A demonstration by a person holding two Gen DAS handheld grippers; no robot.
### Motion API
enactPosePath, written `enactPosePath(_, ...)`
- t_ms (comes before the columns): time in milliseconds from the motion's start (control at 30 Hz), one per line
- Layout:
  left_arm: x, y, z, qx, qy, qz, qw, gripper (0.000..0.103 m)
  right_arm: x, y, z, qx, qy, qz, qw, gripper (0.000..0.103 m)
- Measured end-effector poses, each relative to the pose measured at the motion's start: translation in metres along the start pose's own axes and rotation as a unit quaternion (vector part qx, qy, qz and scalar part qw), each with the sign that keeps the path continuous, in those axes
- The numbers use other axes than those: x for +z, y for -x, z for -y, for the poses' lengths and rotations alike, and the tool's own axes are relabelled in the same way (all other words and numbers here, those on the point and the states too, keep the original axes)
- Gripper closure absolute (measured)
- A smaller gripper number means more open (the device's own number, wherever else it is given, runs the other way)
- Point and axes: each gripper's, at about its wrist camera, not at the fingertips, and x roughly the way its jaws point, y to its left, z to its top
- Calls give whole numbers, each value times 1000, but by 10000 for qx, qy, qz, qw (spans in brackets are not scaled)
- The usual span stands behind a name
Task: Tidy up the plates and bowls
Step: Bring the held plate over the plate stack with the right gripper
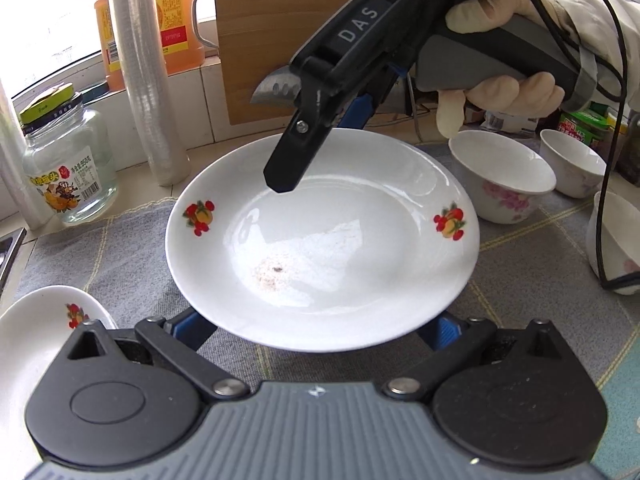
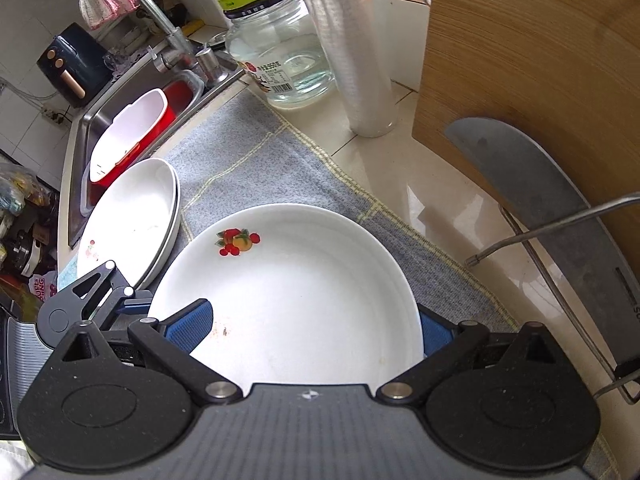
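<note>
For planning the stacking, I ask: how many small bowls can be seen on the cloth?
3. One flowered bowl beside the big plate, a second bowl behind it, a third bowl at the right edge, partly cut off. Others may be hidden.
</note>
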Motion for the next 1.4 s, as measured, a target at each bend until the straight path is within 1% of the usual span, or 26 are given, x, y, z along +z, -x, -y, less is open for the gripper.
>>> enactPosePath(367,-17,35,4,122,158,-38,9998,1,-9,5,-42,55,262,10,9996,0)
enactPosePath(667,-34,63,-6,366,415,-85,9984,1,-6,-4,-79,200,562,-39,9982,0)
enactPosePath(1033,-56,93,-36,688,763,-55,9947,1,19,-27,-129,349,1005,-137,9942,0)
enactPosePath(1400,-69,103,-68,936,1087,-83,9896,1,48,-57,-163,472,1326,-275,9897,0)
